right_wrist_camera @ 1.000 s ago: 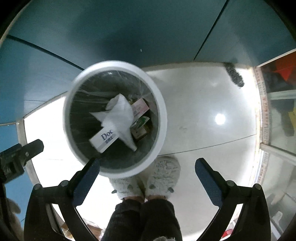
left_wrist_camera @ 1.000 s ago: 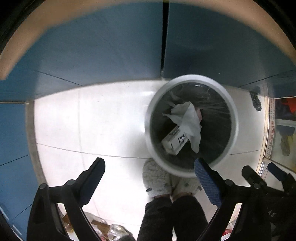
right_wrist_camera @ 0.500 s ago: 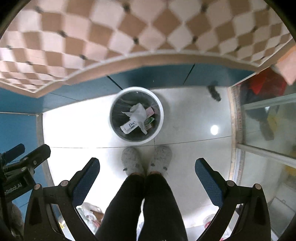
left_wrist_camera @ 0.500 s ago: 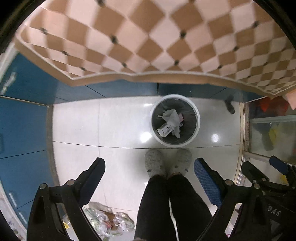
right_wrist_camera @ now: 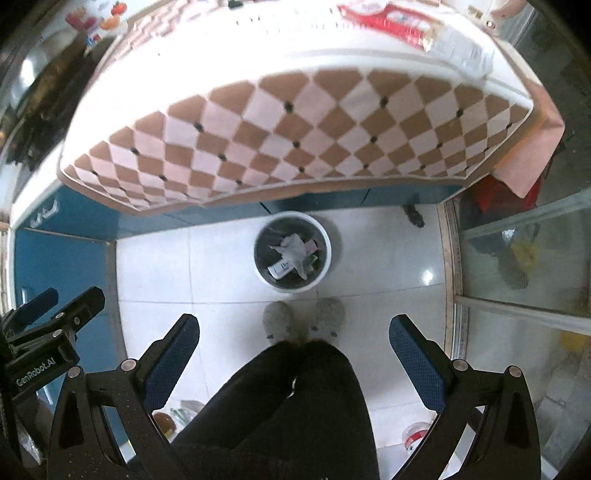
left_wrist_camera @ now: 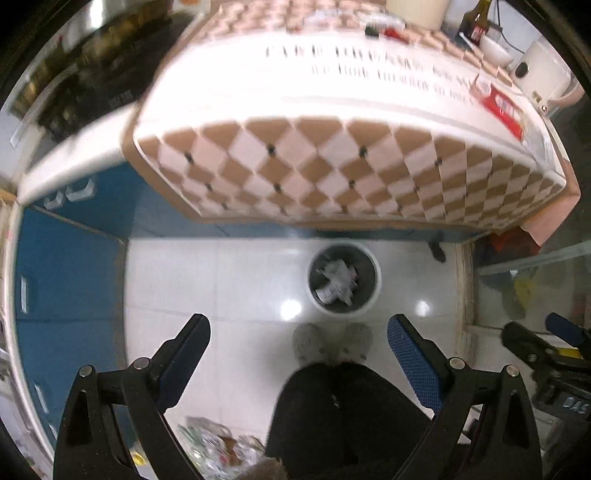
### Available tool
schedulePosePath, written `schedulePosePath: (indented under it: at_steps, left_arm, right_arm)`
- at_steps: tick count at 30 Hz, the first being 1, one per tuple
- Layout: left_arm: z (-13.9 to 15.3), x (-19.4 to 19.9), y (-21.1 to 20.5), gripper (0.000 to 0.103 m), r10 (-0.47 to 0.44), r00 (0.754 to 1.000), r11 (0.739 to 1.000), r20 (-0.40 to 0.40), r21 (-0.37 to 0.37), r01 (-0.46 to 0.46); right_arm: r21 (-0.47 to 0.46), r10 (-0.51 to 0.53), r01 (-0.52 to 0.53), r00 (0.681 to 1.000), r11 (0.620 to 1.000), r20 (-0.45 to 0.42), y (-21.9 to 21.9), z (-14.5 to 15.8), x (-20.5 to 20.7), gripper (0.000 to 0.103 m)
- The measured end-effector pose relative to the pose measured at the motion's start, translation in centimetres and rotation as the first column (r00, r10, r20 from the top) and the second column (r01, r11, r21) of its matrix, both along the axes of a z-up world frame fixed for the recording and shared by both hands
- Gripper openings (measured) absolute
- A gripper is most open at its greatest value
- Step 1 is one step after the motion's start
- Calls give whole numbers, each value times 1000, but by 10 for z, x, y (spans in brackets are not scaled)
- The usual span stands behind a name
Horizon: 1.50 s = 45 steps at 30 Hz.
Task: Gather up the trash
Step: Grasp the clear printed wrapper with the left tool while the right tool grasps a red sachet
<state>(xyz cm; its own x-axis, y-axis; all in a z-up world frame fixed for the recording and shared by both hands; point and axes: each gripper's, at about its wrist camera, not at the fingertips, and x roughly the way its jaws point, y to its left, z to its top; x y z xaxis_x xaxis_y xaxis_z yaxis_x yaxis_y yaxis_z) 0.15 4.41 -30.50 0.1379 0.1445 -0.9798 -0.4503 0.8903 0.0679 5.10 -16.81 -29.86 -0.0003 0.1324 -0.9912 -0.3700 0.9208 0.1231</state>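
A white round trash bin [left_wrist_camera: 375, 291] [right_wrist_camera: 328, 258] stands on the white tiled floor below the table edge. It holds a crumpled tissue [right_wrist_camera: 293, 246], a white carton [right_wrist_camera: 280, 267] and other packaging. My left gripper [left_wrist_camera: 298, 345] is open and empty, high above the floor. My right gripper [right_wrist_camera: 294, 341] is open and empty at the same height. A red and white packet [left_wrist_camera: 504, 109] [right_wrist_camera: 391, 18] lies on the table top at the right.
A table with a checkered cloth [left_wrist_camera: 332, 166] [right_wrist_camera: 295, 129] overhangs the bin. Blue cabinets [left_wrist_camera: 66, 277] stand at the left, a glass door [right_wrist_camera: 524, 258] at the right. The person's legs and slippers [right_wrist_camera: 303, 321] stand by the bin. A bag of items [left_wrist_camera: 214, 450] lies on the floor.
Both grippers have risen well away from the bin, which now looks small. The table top with its objects has come into view.
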Motion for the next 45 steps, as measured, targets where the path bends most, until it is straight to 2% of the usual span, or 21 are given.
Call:
schedulePosePath:
  at_steps: [3,5,7,11,13,15,18,20,22,26,28,29,30,32,33,34,36,38,39,41,45]
  left_arm:
    - [25,16,11,98,-3,997,998,71,62,-2]
    - [38,38,24,98,16,991,997,132,69,-26]
    - [48,60,36,103,25,983,996,182,75,-39]
    - [59,122,70,103,61,978,988,198,127,-87]
    - [55,160,85,103,79,980,981,183,163,-109]
    - [49,194,101,103,90,983,976,162,184,-120]
    - [30,265,134,103,96,992,964,81,241,-112]
    - [16,303,152,103,89,995,963,40,250,-96]
    - [-9,341,174,103,100,995,972,-10,215,-95]
    - [-56,386,208,101,145,987,987,-73,75,-140]
    - [-76,397,218,93,159,983,987,-95,31,-157]
    - [-81,399,221,94,166,981,986,-99,23,-164]
    - [-78,398,223,83,180,982,984,-58,13,-179]
    - [-75,396,226,64,199,980,979,-17,-36,-200]
    - [-73,395,225,38,203,979,977,3,-63,-202]
    - [-69,394,220,5,196,981,980,3,-31,-196]
    - [-67,393,213,2,179,984,984,-12,9,-178]
    - [-62,387,208,2,172,985,984,-5,39,-172]
    - [-57,381,205,1,169,985,984,9,47,-170]
    - [-45,369,198,1,168,985,983,34,65,-170]
    - [-6,334,178,0,160,980,980,117,103,-172]
  right_arm:
    - [61,-28,26,999,998,28,3,27,12,103]
    - [105,-53,47,997,993,56,6,43,28,103]
    - [150,-89,79,994,986,63,8,54,52,103]
    - [212,-135,113,986,971,93,20,70,108,103]
    - [234,-147,121,984,965,100,30,71,151,103]
    - [244,-153,126,984,962,97,42,65,193,103]
    - [263,-154,132,986,956,64,67,43,268,103]
    - [262,-147,132,988,956,41,88,25,316,103]
    - [258,-140,128,990,958,29,115,3,367,103]
    - [259,-126,123,992,958,-4,160,-42,432,100]
    - [253,-110,111,994,961,-18,182,-61,456,90]
    - [252,-101,103,995,962,-21,189,-67,460,88]
    - [248,-87,90,996,965,-21,199,-74,465,84]
    - [228,-44,31,998,973,50,217,-75,468,79]
    - [212,-3,-12,998,977,68,228,-77,467,67]
    - [172,15,-35,993,985,118,234,-76,464,55]
    - [147,38,-61,988,987,153,241,-76,459,52]
    - [148,52,-78,983,986,176,242,-75,456,38]
    - [172,71,-101,982,980,173,243,-73,454,7]
    - [157,77,-105,981,982,177,241,-68,450,7]
    - [229,15,-55,985,972,174,216,-48,438,6]
